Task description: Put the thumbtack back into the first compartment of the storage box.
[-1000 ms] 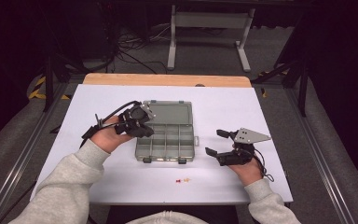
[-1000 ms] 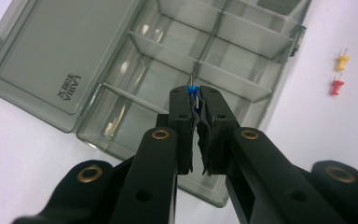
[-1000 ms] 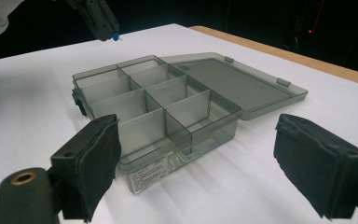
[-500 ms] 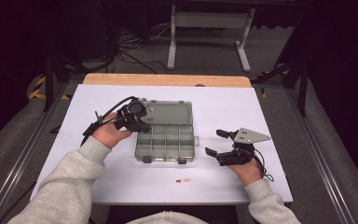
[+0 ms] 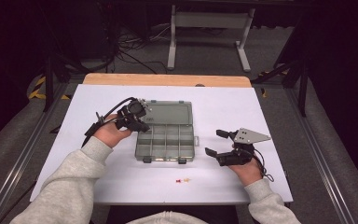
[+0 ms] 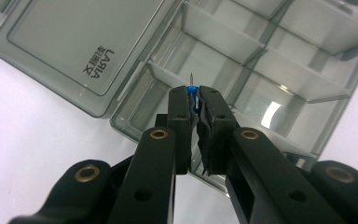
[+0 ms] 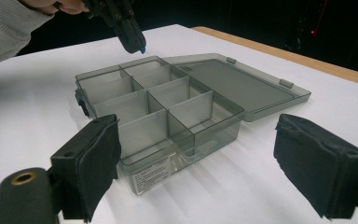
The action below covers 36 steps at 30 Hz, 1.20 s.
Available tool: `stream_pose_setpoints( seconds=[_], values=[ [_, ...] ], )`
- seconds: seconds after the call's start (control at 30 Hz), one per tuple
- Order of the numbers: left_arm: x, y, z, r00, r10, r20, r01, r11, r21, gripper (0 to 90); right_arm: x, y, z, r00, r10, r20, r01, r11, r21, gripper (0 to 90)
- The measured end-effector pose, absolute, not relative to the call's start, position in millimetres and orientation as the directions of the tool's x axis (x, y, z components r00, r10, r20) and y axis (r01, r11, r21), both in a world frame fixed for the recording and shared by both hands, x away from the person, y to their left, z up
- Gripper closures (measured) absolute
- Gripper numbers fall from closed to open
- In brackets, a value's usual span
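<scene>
Your left gripper (image 6: 194, 108) pinches a blue pushpin (image 6: 192, 93), pin outward, above the left rear corner compartment of the open grey compartment box (image 5: 166, 140). Two small pins (image 5: 182, 180) lie on the table (image 5: 261, 116) before the box. Your right gripper (image 5: 214, 143) rests beside the box, jaws spread and empty.

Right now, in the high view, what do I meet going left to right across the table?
Left tool shut on a blue pushpin → open grey compartment box → open right tool, apart from the box.
</scene>
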<state>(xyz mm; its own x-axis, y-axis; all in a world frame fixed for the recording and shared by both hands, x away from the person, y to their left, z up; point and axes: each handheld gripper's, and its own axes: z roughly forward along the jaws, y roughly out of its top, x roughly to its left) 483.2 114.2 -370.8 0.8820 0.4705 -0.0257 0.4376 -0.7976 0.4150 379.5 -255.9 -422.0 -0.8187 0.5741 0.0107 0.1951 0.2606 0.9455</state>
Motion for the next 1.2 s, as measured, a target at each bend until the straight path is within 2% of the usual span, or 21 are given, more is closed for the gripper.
stream_pose_setpoints(
  seconds=[0.43, 1.2],
  values=[
    [492.9, 116.6, -387.8, 0.860, 0.509, -0.045, 0.483, -0.781, 0.395, 83.6, 379.3, -255.6, -422.0, -0.820, 0.572, 0.009, 0.194, 0.264, 0.945, 14.7],
    [498.9, 112.7, -401.6, 0.860, 0.508, -0.045, 0.488, -0.794, 0.362, 82.2, 379.5, -256.1, -422.1, -0.819, 0.574, 0.012, 0.198, 0.263, 0.944, 14.8]
  ],
)
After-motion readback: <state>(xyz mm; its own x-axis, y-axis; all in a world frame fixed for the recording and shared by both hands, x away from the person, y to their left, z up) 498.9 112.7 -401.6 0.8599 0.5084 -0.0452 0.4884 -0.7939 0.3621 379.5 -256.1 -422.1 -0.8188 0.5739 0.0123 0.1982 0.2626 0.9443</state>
